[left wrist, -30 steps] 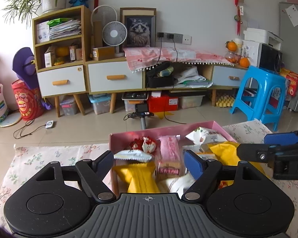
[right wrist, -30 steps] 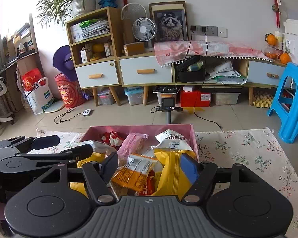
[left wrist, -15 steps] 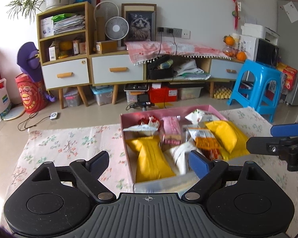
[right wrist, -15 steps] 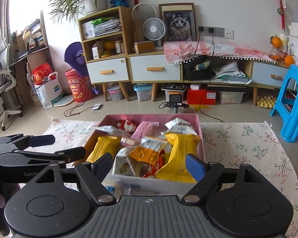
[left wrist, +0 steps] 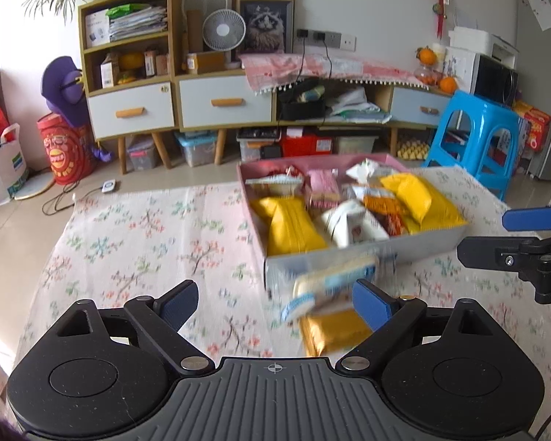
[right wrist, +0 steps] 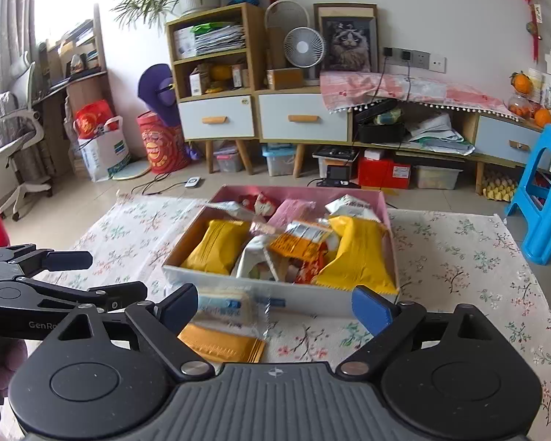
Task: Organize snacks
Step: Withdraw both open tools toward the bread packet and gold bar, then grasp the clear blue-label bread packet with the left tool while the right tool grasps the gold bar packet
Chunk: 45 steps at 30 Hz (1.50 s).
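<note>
A pink-walled box on the floral cloth holds several snack packs, among them yellow bags. In front of the box lie a white-and-blue pack and a flat orange pack. My left gripper is open and empty, near side of the box, the two loose packs by its right finger. My right gripper is open and empty, just in front of the box. Each gripper shows in the other's view, the left and the right.
The floral cloth covers the work surface. Behind it are a wooden cabinet with drawers, storage bins and a red box under it, a blue plastic stool, and bags on the floor at the left.
Both grippers have drawn back from over the box toward me. The whole box and two loose packs in front of it have come into view.
</note>
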Motion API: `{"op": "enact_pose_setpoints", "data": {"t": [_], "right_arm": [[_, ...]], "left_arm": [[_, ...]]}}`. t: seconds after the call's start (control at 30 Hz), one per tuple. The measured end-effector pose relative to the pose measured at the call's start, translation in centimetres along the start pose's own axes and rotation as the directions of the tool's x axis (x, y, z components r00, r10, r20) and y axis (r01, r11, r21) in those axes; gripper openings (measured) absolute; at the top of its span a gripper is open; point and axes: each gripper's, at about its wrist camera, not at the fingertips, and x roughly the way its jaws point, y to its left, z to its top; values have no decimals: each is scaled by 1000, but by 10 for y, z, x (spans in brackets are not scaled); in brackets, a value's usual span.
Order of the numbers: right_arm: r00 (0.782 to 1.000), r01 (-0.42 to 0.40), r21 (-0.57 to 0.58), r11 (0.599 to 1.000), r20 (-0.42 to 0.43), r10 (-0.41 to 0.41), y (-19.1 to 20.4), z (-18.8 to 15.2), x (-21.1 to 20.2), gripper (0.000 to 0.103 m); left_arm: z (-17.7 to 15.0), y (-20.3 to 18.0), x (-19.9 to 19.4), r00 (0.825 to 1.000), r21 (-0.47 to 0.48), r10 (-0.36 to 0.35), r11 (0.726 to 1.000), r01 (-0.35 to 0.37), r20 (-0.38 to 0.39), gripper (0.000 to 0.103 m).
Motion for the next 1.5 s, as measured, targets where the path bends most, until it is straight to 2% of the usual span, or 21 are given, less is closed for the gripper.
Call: {"op": "enact_pose_setpoints", "data": {"t": [0.23, 0.4, 0.6, 0.73, 0.87, 1.03, 1.2, 1.27, 1.37, 1.5], "right_arm": [[1000, -10, -49, 999, 1, 10, 11, -19, -3, 86], [1000, -18, -101, 995, -22, 16, 15, -35, 1, 87], [998, -4, -126, 992, -70, -5, 13, -45, 16, 87], [997, 4, -119, 993, -76, -13, 11, -44, 24, 87], [996, -13, -116, 993, -84, 3, 9, -43, 34, 87], [989, -99, -136, 986, -119, 83, 8, -42, 51, 86], [982, -137, -158, 978, -149, 114, 6, -40, 64, 83], [981, -145, -153, 977, -154, 121, 5, -38, 65, 83], [977, -165, -157, 974, -162, 140, 7, -39, 67, 82], [970, -195, -172, 966, -179, 164, 12, -40, 70, 76]], "left_arm": [[-27, 13, -5, 1000, -20, -3, 1000, 3, -11, 93], [-37, 26, 0, 1000, -59, 10, 998, -11, -15, 98], [-41, 31, 17, 999, -87, 22, 996, -25, -37, 98], [-40, 30, 27, 1000, -90, 15, 996, -17, -21, 98], [-37, 33, 39, 999, -83, -39, 996, 39, 8, 98], [-26, 45, 53, 990, -105, -131, 985, 136, 47, 95], [-19, 47, 68, 970, -152, -237, 958, 242, 51, 85], [-20, 42, 73, 963, -146, -268, 952, 270, 33, 76], [-26, 33, 79, 957, -116, -289, 951, 286, -11, 60], [-29, 30, 78, 956, -102, -293, 952, 290, -14, 50]]}}
